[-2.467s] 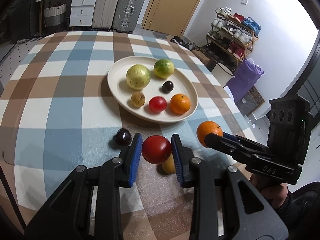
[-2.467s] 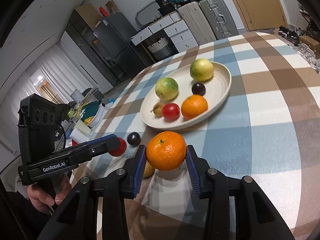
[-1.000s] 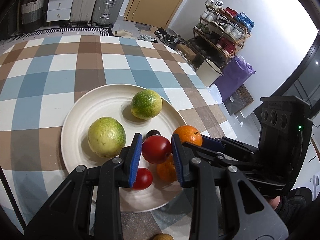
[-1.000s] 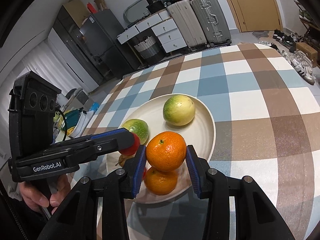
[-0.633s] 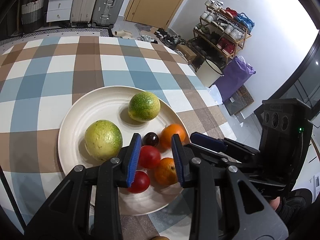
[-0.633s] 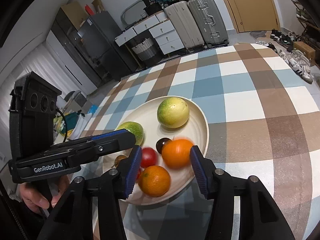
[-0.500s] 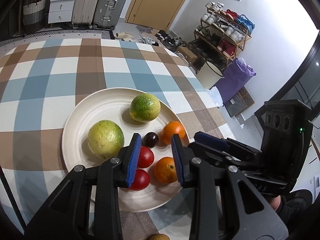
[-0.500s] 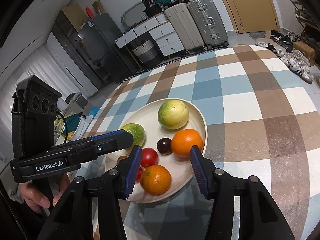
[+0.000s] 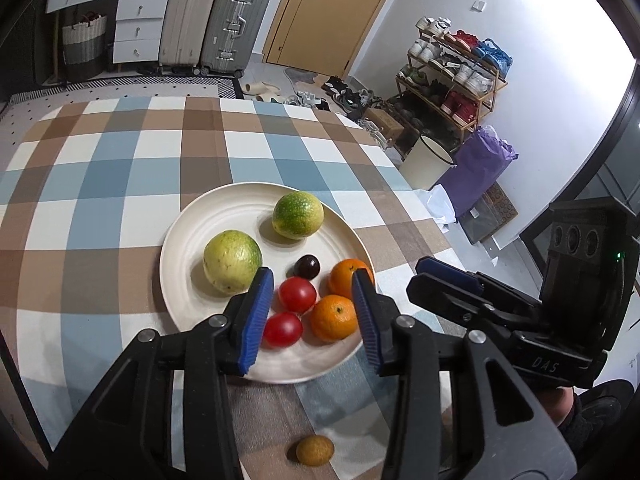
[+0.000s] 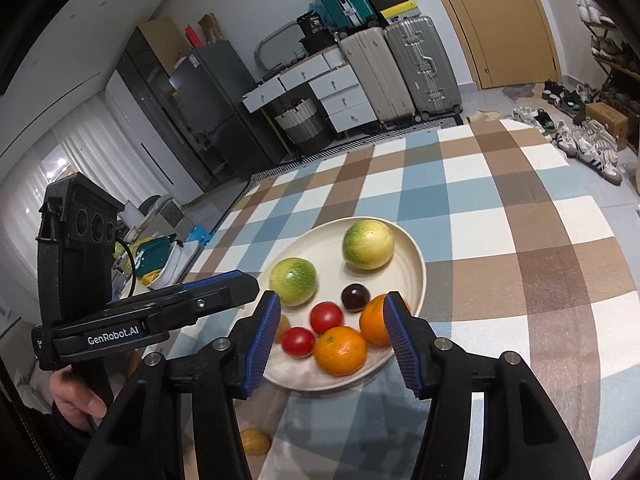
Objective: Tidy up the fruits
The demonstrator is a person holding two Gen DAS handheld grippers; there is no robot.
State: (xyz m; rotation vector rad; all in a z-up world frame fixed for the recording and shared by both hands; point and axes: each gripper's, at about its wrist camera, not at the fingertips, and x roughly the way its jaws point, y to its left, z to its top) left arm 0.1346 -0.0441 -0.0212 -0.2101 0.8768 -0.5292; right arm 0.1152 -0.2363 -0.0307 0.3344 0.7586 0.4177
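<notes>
From my left gripper (image 9: 312, 316) I look down on the cream plate (image 9: 188, 248), which lies at twelve o'clock just ahead of the blue pads. Its jaws have just been opening and stand part-way apart with nothing pressed between them; the two red tomatoes (image 9: 297, 294) show in the gap but rest on the plate below, untouched. A near orange (image 9: 334, 317) sits at one o'clock of the lower tomato, and a second orange (image 9: 347, 278) lies behind it, partly hidden by my right-hand pad. A dark plum (image 9: 307, 266) sits at twelve of the tomatoes, a yellow-green fruit (image 9: 232, 261) at ten, a greener one (image 9: 297, 215) further back. A small brownish fruit (image 9: 315, 450) lies off the plate on the checked tablecloth (image 9: 100, 184), at six o'clock between my fingers.

My right gripper (image 10: 330, 338) has also just been opening; its jaws are moderately wide and empty, hanging above the plate's near rim with the oranges framed between them.
</notes>
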